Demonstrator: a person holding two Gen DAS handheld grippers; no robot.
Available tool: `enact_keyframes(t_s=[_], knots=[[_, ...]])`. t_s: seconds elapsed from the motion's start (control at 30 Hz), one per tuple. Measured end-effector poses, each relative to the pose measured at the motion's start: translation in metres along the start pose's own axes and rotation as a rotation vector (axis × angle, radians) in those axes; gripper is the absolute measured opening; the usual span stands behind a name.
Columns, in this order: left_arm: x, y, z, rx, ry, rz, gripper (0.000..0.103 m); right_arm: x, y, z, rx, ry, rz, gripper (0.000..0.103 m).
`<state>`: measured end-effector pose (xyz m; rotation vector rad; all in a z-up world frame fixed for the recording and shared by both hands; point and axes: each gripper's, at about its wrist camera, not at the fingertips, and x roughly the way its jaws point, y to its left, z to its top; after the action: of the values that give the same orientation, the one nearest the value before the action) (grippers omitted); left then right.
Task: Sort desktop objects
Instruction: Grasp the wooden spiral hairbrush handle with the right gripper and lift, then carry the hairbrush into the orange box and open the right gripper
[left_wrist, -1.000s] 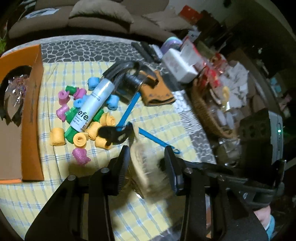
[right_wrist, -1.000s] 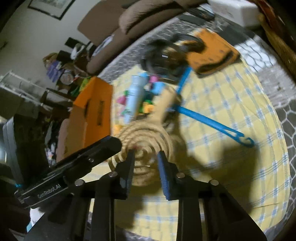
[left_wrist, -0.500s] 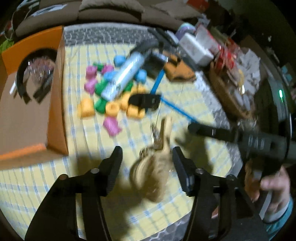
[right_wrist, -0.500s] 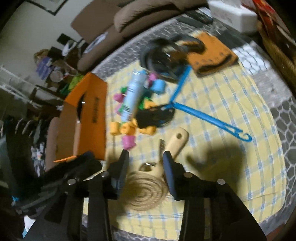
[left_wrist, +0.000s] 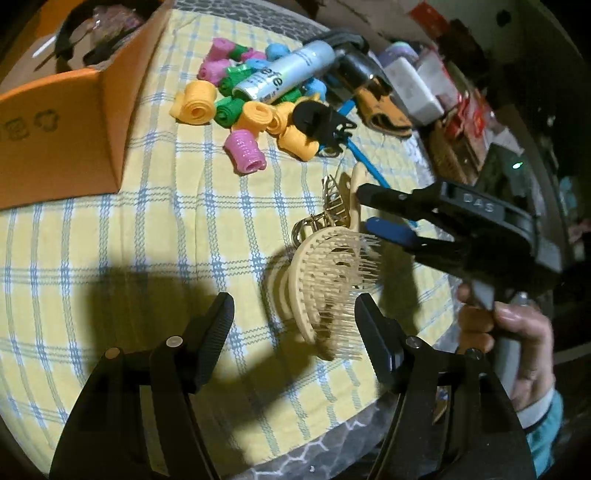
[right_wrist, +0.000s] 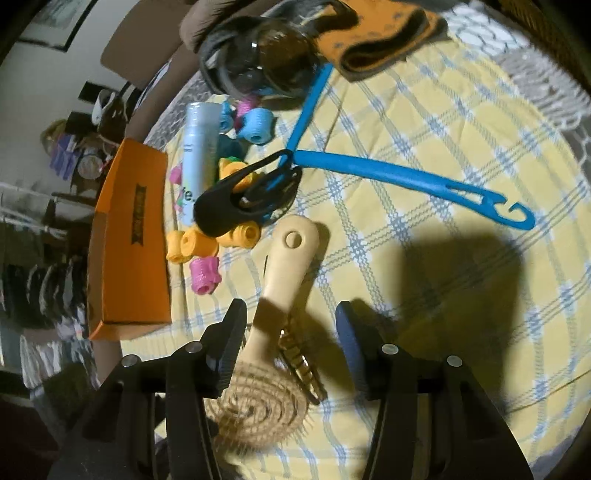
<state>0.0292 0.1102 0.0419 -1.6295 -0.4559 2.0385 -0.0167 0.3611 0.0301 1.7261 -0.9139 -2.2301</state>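
Hairbrush (left_wrist: 325, 280) lies w/ a gold claw clip (left_wrist: 332, 206) on the yellow checked cloth (left_wrist: 147, 240), near edge, right of the orange box (left_wrist: 70, 122). Left gripper (left_wrist: 295, 325) has just been opening; jaws released, brush head between them, pads clear. Right gripper (right_wrist: 290, 332) likewise just opened; jaws straddle the handle w/o pressing. Curlers (left_wrist: 243, 151), black clip (right_wrist: 240, 195), blue hanger (right_wrist: 406, 173) farther off.

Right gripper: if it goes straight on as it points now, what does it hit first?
Most likely the beige hairbrush, lying between the open jaws of the right gripper, beside a gold hair claw. Depth is unclear.
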Motion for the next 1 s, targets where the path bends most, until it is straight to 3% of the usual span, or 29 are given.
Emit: enact_keyframes(t_s=[0.13, 0.27, 0.33, 0.4, 0.43, 0.5, 0.73, 1.0], knots=[[-0.003, 0.006, -0.004, -0.050, -0.015, -0.036, 0.073, 0.002, 0.009, 0.003, -0.014, -0.018, 0.007, 0.053], [0.006, 0.003, -0.009, -0.081, 0.014, -0.101, 0.073, 0.008, 0.016, 0.009, -0.026, -0.023, -0.027, 0.052], [0.011, -0.002, -0.011, -0.073, 0.018, -0.106, 0.073, 0.011, 0.016, 0.010, -0.022, -0.018, -0.026, 0.044], [0.019, -0.005, -0.013, -0.065, 0.021, -0.101, 0.067, 0.013, 0.016, 0.010, -0.024, -0.020, -0.037, 0.032], [0.021, -0.004, -0.014, -0.068, 0.022, -0.109, 0.056, 0.014, 0.016, 0.010, -0.021, -0.020, -0.035, 0.027], [0.027, -0.005, -0.015, -0.063, 0.029, -0.136, 0.034, 0.014, 0.015, 0.009, -0.014, -0.018, -0.021, 0.025], [0.019, -0.008, -0.020, -0.046, 0.006, -0.187, 0.028, 0.003, 0.027, 0.007, -0.024, -0.033, 0.021, 0.022], [-0.039, -0.009, -0.005, -0.022, -0.098, -0.265, 0.027, -0.030, 0.076, 0.008, -0.090, -0.075, 0.071, 0.022]])
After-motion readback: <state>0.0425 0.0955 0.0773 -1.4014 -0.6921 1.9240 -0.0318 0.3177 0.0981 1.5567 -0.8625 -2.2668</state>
